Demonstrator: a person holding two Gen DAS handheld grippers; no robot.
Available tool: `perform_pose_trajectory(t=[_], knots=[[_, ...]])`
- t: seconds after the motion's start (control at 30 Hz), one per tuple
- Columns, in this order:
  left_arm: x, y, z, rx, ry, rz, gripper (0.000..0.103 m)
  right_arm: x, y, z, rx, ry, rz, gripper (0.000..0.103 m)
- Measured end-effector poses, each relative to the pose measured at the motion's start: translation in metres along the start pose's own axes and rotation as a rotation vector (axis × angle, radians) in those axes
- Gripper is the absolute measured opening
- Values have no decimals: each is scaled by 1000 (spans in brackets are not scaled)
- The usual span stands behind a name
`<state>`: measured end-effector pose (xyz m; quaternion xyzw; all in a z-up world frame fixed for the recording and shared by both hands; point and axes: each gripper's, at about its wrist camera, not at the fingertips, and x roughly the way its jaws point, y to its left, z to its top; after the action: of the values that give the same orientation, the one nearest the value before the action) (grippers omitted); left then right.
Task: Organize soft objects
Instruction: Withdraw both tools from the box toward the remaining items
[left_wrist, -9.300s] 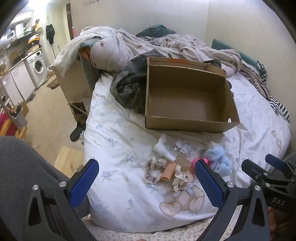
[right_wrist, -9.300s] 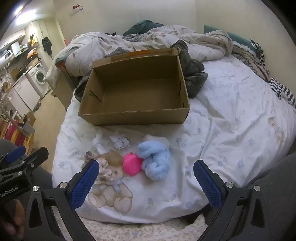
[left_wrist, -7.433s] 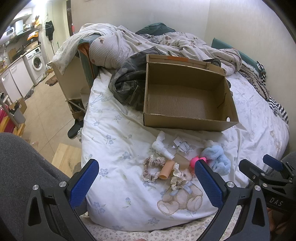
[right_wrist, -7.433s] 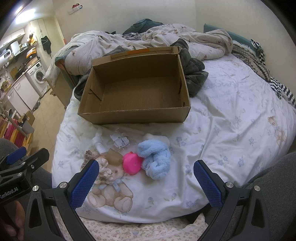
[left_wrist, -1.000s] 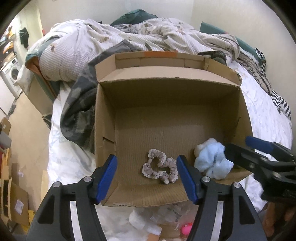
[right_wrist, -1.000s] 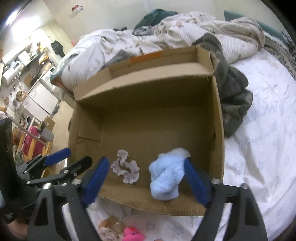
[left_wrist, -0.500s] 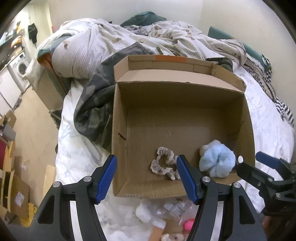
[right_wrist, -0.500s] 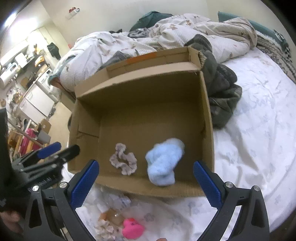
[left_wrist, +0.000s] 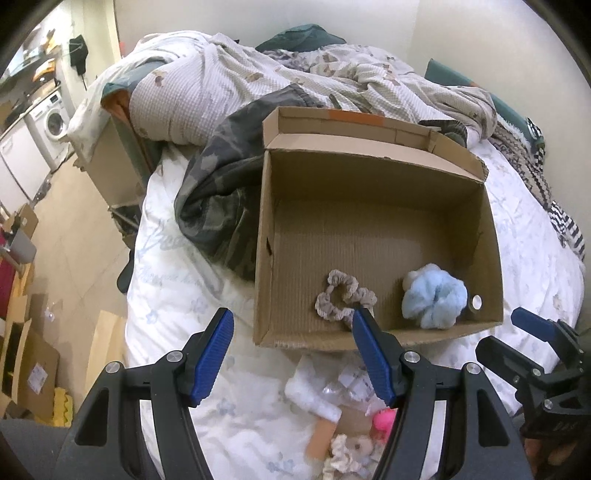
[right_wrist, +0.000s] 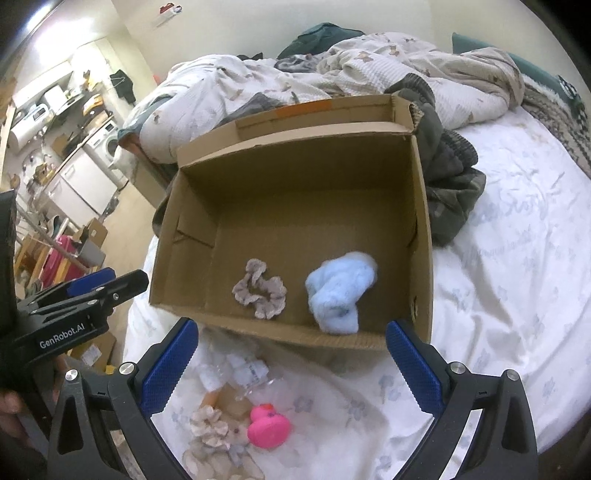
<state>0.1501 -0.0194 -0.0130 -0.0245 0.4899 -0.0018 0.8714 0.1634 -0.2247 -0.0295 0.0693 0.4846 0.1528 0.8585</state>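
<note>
An open cardboard box (left_wrist: 491, 236) (right_wrist: 423, 206) sits on the bed. Inside it lie a beige scrunchie (left_wrist: 341, 299) (right_wrist: 260, 288) and a fluffy light blue sock ball (left_wrist: 434, 301) (right_wrist: 340, 291). In front of the box on the sheet lie a pink rubber duck (right_wrist: 267, 428) (left_wrist: 382, 421), a cream scrunchie (right_wrist: 208, 428) (left_wrist: 349, 454), a white rolled item (left_wrist: 312, 400) and clear plastic packets (right_wrist: 245, 369). My left gripper (left_wrist: 295, 360) is open and empty before the box's front wall. My right gripper (right_wrist: 291, 363) is open and empty there too.
A dark camouflage garment (left_wrist: 218, 199) (right_wrist: 452, 184) lies against the box. A rumpled quilt (left_wrist: 240, 81) is piled at the head of the bed. The bed's left edge drops to a floor with cardboard boxes (left_wrist: 29, 365) and a washing machine (left_wrist: 53, 122).
Both grippers have drawn back toward me from the box. The right gripper has let go of the blue sock ball and opened wide. The scrunchie and sock ball stay in the box.
</note>
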Motion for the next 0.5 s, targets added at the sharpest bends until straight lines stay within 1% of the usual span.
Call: perform_pose_trajectory(t=[0.13, 0.3, 0.5], knots=[[-6, 3, -7, -9, 2, -1, 64, -4, 2, -8, -7, 0, 4, 103], [-8, 5, -20, -13, 29, -9, 64, -7, -3, -20, 15, 17, 11, 103], [-3, 10, -37, -19, 72, -7, 64, -8, -7, -35, 23, 41, -29, 103]])
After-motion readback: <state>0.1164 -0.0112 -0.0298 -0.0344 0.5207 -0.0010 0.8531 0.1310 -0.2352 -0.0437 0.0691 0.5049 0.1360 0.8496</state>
